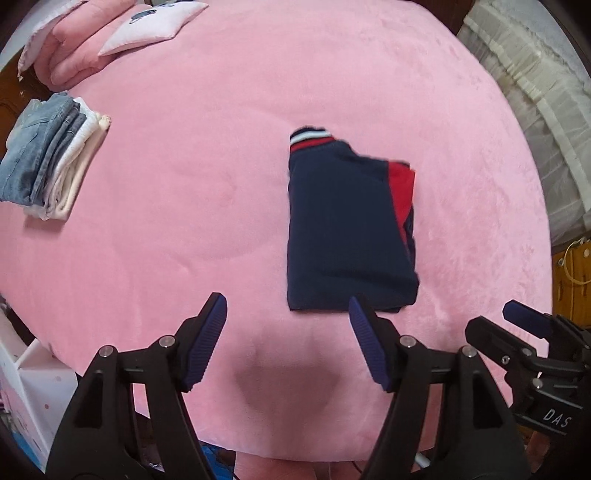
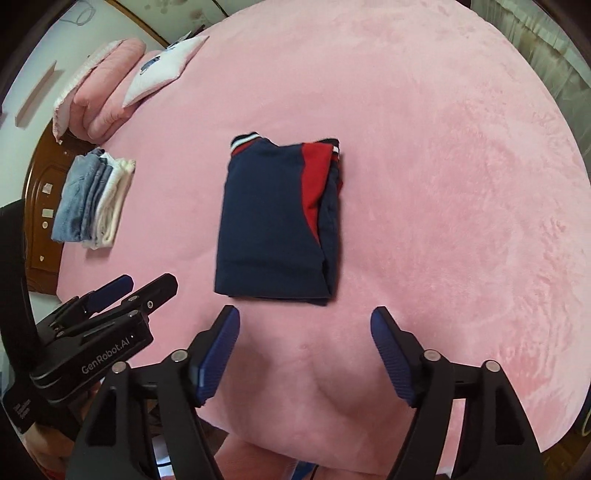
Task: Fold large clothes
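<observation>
A navy garment with a red panel and striped ribbed trim [image 1: 343, 229] lies folded into a compact rectangle on the pink bed cover [image 1: 184, 221]; it also shows in the right wrist view [image 2: 273, 218]. My left gripper [image 1: 288, 306] is open and empty, just in front of the garment's near edge. My right gripper [image 2: 306, 318] is open and empty, also just in front of that edge. Each gripper shows at the side of the other's view: the right one [image 1: 524, 325], the left one [image 2: 125, 291].
A stack of folded jeans and white clothes [image 1: 48, 162] lies at the left of the bed, also in the right wrist view [image 2: 92, 199]. Pink bedding and a white pillow [image 1: 147, 26] sit at the far left. Cream curtains [image 1: 535, 85] hang on the right.
</observation>
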A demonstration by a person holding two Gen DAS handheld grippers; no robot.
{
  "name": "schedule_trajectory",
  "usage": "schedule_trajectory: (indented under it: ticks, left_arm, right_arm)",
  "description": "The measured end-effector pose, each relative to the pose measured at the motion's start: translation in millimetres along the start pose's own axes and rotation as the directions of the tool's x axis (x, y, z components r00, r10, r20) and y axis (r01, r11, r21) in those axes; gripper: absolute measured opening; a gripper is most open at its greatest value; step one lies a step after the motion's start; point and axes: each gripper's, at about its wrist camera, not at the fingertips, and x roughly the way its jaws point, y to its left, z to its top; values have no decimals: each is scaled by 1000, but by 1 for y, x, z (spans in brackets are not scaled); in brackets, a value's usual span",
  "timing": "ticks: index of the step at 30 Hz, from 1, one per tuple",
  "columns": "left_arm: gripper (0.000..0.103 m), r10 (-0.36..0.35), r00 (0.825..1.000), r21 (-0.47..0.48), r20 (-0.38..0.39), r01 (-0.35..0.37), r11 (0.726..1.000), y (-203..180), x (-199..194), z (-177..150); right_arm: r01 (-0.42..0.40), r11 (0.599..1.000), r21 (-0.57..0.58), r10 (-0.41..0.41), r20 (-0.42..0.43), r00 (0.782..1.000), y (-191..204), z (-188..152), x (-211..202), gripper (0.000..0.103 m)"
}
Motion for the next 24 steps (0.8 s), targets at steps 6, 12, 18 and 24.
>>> schedule_trajectory:
  ticks: [6, 12, 18, 24]
  left_arm:
    - [67, 1, 1000, -30, -5, -1, 1000, 8, 1, 3]
    - [67, -58, 998, -51, -36, 57, 997, 12, 26, -1]
    - [67, -122, 990, -47, -74, 119, 992, 13, 75, 7]
    - [67, -261, 959, -85, -108, 252, 964, 21, 135, 24]
  right_arm:
    - [-13, 1000, -14, 13, 36, 999, -2, 8, -21, 85]
    - [-75, 996, 50, 75, 6, 997, -12, 8, 9, 86]
    - [-156, 980, 126, 159, -14, 987, -42, 8, 57, 86]
    - [-242, 946, 214, 255, -33, 966, -72, 27, 127, 86]
